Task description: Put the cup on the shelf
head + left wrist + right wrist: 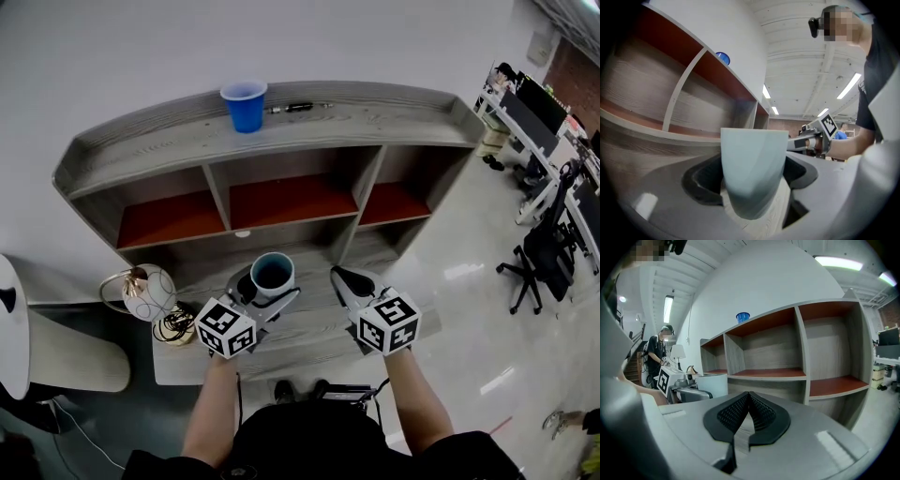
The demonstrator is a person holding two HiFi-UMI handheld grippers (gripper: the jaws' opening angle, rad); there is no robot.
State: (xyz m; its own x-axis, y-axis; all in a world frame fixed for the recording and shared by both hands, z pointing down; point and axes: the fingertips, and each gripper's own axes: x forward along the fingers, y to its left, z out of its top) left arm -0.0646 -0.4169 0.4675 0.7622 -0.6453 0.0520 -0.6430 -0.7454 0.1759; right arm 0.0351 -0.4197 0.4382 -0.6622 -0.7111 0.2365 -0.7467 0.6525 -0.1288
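A pale blue-grey cup (273, 273) stands upright between the jaws of my left gripper (269, 291), which is shut on its sides. In the left gripper view the cup (752, 168) fills the gap between the dark pads (704, 180). It hangs over the low wooden ledge (309, 328) in front of the grey shelf unit (394, 122). My right gripper (340, 276) is beside it on the right, shut and empty, its ribbed pads meeting at the tip (749, 395). The shelf's red-floored compartments (289, 200) hold nothing.
A blue plastic cup (245, 105) and a dark pen-like item (298, 108) sit on the shelf's top board. A round white lamp with coiled cable (150, 292) stands at the ledge's left end. Office chairs (539, 258) and desks are far right. A person stands in the background (658, 352).
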